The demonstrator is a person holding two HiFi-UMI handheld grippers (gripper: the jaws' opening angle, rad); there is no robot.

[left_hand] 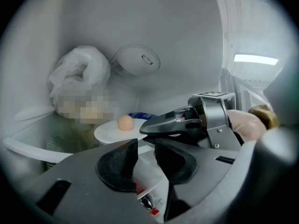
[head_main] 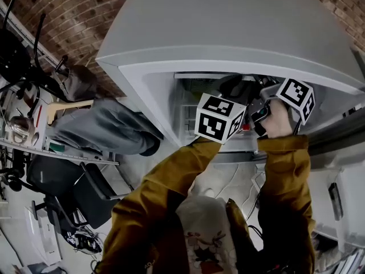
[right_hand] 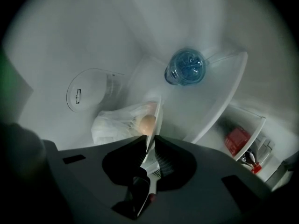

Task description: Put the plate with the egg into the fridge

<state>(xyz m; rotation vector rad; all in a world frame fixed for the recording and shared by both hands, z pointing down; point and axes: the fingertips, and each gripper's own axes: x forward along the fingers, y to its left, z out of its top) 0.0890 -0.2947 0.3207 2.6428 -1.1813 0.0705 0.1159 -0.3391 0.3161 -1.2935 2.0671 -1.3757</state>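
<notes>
One plate (left_hand: 108, 134) rim-first between right tongs (right_hand: 150, 144), egg (right_hand: 147, 124) just beyond.

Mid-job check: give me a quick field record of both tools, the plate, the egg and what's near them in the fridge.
right tool: shut on the rim of the plate, reached inside the fridge
left tool: open, nothing between its jaws, beside the right tool
plate: white, about level; cannot tell whether it is set down yet
egg: on the plate
nearby: white plastic bag behind the plate; blue bottle further in
</notes>
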